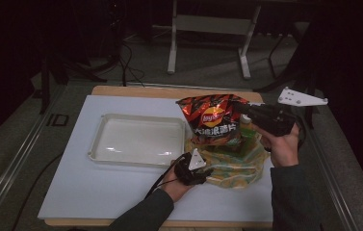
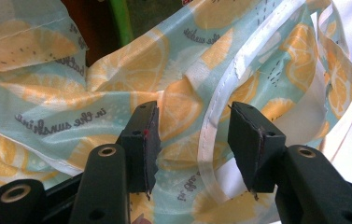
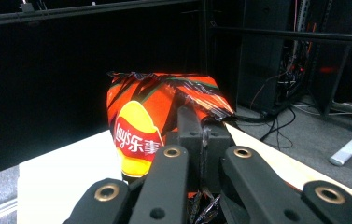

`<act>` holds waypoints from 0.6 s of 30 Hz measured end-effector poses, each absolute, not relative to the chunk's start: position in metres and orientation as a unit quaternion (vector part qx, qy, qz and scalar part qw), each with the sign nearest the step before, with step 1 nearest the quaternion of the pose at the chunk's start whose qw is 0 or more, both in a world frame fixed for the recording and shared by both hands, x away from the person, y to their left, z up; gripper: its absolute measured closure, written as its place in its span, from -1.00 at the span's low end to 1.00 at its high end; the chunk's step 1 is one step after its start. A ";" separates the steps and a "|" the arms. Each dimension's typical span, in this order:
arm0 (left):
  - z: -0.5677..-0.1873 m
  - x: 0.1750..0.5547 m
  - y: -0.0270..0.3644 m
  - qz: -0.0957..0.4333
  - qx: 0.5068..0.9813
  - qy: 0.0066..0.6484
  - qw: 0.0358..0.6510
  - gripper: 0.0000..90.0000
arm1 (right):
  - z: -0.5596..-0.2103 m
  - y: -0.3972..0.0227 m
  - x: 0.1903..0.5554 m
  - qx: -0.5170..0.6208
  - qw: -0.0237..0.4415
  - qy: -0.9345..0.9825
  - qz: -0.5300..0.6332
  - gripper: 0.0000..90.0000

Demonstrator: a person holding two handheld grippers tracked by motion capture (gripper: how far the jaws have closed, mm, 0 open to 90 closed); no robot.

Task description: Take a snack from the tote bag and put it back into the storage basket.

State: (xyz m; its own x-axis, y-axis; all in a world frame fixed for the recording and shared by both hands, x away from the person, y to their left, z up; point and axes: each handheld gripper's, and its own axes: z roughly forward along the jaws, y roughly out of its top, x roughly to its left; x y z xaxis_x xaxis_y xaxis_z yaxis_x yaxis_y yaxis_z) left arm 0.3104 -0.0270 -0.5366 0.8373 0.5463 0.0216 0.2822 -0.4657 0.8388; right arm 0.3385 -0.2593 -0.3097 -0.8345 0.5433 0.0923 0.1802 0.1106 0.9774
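The right claw (image 3: 205, 140) is clamped on the top edge of the chip bag (image 3: 157, 119), its jaws pressed together with the crinkled foil seam pinched between them. In the high view that claw (image 1: 246, 109) sits right of centre in the frame, holding the chip bag (image 1: 213, 120) upright and lifted, with the bag's lower end just above the mouth of the lemon-print tote bag (image 1: 232, 161).

The left claw (image 2: 194, 135) stands apart, jaws half spread, with the fabric of the lemon-print tote bag (image 2: 183, 100) and its white hem lying between the pads; the pads do not seem to press on the cloth, though they sit very close to it. In the high view this claw (image 1: 196, 168) is low in the middle of the frame, at the near-left rim of the tote.

Further out, a white tray (image 1: 138, 139) lies empty in the centre-left of the frame on the white surface (image 1: 97, 192), just left of the tote.

The step in hand looks like lifting the chips out of the tote, with the tray as the likely destination. The next move probably calls for carrying the bag leftward clear of the tote's rim while the left claw steadies the fabric, then lowering it flat into the tray before letting go.
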 end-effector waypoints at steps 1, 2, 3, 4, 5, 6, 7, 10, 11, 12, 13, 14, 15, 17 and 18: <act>-0.537 0.311 -0.027 0.145 0.844 0.246 0.455 0.17 | -0.310 -0.257 0.339 0.247 0.144 0.730 0.621 1.00; -0.537 0.310 -0.027 0.145 0.843 0.247 0.455 0.17 | -0.310 -0.256 0.340 0.246 0.143 0.730 0.621 1.00; -0.537 0.310 -0.027 0.145 0.843 0.247 0.456 0.17 | -0.310 -0.254 0.340 0.245 0.142 0.731 0.620 1.00; -0.537 0.310 -0.027 0.144 0.843 0.247 0.456 0.17 | -0.310 -0.252 0.340 0.244 0.141 0.732 0.620 1.00; -0.537 0.311 -0.027 0.144 0.843 0.246 0.456 0.16 | -0.310 -0.250 0.341 0.242 0.142 0.733 0.619 1.00; -0.537 0.311 -0.027 0.144 0.843 0.247 0.456 0.16 | -0.309 -0.247 0.341 0.242 0.140 0.734 0.619 1.00; -0.537 0.311 -0.027 0.143 0.843 0.246 0.456 0.16 | -0.309 -0.245 0.341 0.240 0.140 0.733 0.620 1.00; -0.537 0.311 -0.027 0.143 0.843 0.246 0.456 0.16 | -0.307 -0.238 0.343 0.236 0.138 0.734 0.622 1.00; -0.537 0.311 -0.027 0.143 0.843 0.246 0.456 0.16 | -0.306 -0.236 0.343 0.235 0.136 0.734 0.622 1.00; -0.537 0.311 -0.027 0.143 0.843 0.246 0.457 0.16 | -0.306 -0.234 0.343 0.234 0.137 0.734 0.622 1.00; -0.537 0.311 -0.027 0.143 0.843 0.246 0.457 0.16 | -0.306 -0.232 0.344 0.233 0.136 0.734 0.623 1.00; -0.537 0.311 -0.027 0.143 0.843 0.246 0.456 0.16 | -0.305 -0.229 0.344 0.231 0.135 0.735 0.623 1.00; -0.537 0.311 -0.027 0.142 0.843 0.247 0.457 0.16 | -0.305 -0.228 0.344 0.231 0.135 0.735 0.623 1.00; -0.537 0.311 -0.026 0.142 0.842 0.248 0.457 0.15 | -0.304 -0.223 0.346 0.227 0.135 0.737 0.622 1.00; -0.537 0.311 -0.026 0.142 0.842 0.248 0.457 0.15 | -0.303 -0.220 0.346 0.226 0.133 0.737 0.623 1.00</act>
State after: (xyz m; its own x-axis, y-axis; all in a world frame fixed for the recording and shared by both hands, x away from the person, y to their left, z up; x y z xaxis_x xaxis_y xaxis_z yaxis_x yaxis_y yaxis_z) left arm 0.3114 -0.0262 -0.5367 0.8367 0.5475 0.0125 0.2880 -0.4593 0.8403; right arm 0.3464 -0.2199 -0.3029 -0.8618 0.5000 0.0856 0.1673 0.1209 0.9785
